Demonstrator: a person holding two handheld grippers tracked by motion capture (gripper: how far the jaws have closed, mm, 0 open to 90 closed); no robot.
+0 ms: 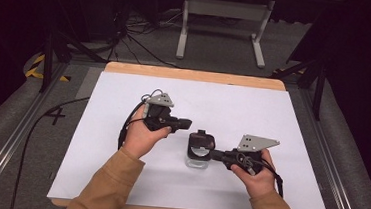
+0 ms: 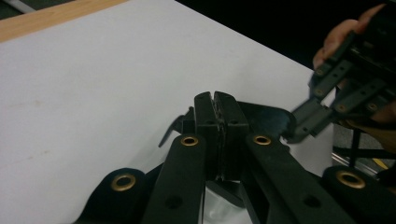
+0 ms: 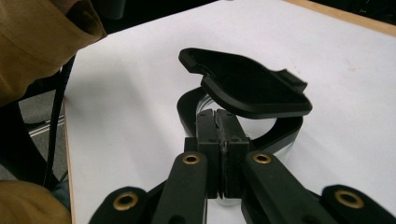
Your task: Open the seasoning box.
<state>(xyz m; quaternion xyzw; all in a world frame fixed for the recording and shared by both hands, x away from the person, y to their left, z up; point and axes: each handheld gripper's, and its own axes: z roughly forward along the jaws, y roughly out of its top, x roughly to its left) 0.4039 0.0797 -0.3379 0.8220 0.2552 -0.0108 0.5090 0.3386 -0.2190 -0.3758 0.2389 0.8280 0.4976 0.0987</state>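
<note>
Right gripper is sitting closed, jaws pressed together right at the rim of the clear container, whose black flip lid is standing half open just ahead. Left gripper, also closed, is hanging up-left of it, slightly farther off.

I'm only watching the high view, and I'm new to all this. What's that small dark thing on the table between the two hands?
Observer: The right gripper view shows a clear container with a black rim. Its hinged black lid is flipped up, open.
Operator: Is the right-hand tool pinching it?
Observer: The right gripper has its jaws shut flat together with nothing between them, and the tips are right at the rim.
Operator: And the other tool?
Observer: In the left gripper view, the left gripper has its jaws shut too, and empty, with the lid just beyond them.
</note>
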